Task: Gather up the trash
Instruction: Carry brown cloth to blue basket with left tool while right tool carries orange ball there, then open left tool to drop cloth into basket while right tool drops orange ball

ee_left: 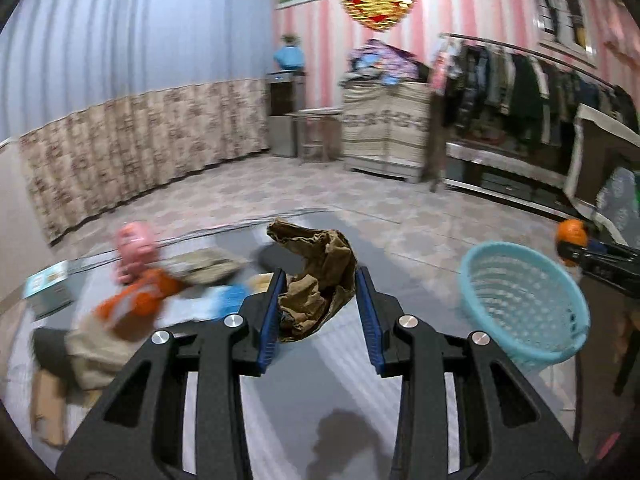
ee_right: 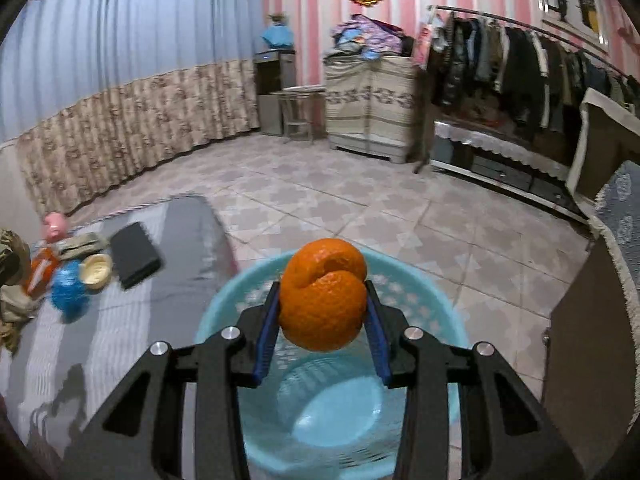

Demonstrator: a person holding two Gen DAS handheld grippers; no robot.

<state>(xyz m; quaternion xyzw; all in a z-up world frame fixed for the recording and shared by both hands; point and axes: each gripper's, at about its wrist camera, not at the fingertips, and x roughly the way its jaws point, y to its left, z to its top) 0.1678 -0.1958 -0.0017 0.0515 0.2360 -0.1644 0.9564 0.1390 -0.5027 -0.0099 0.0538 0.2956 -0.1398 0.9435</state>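
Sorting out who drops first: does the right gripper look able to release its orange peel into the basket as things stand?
Probably yes: the right gripper holds the orange peel directly over the open basket, nothing between.

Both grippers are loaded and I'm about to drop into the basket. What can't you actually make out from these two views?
- Left wrist view: the trash pile on the table's left is motion-blurred; items cannot be identified.
- Right wrist view: the orange peel and right gripper hide part of the blue basket floor.
- Left wrist view: the left gripper covers the lower crumpled brown paper; pad contact on its right side is unclear.
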